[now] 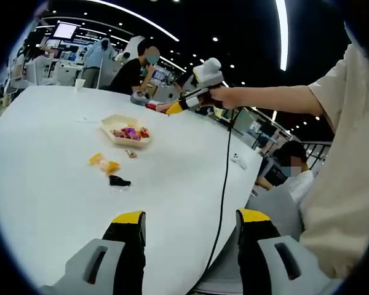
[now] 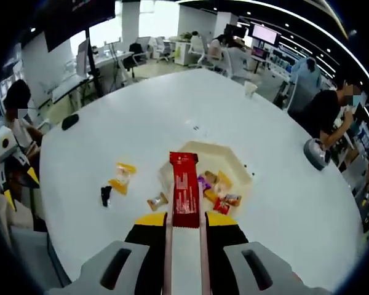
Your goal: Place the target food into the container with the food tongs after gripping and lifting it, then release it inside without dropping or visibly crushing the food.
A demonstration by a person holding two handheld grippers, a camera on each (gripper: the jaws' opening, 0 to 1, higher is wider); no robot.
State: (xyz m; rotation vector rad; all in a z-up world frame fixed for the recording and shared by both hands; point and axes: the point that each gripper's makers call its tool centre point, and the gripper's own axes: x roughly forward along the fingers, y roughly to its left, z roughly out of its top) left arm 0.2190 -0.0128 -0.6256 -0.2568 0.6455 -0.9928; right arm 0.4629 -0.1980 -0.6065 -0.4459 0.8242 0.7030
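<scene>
Transport is the step in hand: the right hand-held gripper [image 2: 186, 222] has its jaws closed on a pair of pale food tongs [image 2: 184, 258], and the tong tips pinch a long red snack bar [image 2: 185, 189] that stands up the middle of the right gripper view. The bar hangs above the white desk [image 2: 111, 135], its top end overlapping the near rim of the cream container [image 2: 234, 161], which lies from 12 to 2 o'clock of the bar and already holds several small wrapped sweets [image 2: 218, 187].

Loose pieces lie on the desk outside the container: a yellow wrapped snack [image 2: 122, 175] and a small black item [image 2: 105, 195] at about 9 o'clock of the bar, and a brownish sweet [image 2: 157, 200] just beside it.

In the left gripper view, the left hand-held gripper [image 1: 190, 222] is wide open and empty, held over the near edge of the desk, well apart from the container at its 11 o'clock.

By my reading, the next move calls for carrying the bar forward until it is fully over the container, lowering it, and easing the tongs open gently so the wrapper slips out uncrushed.
</scene>
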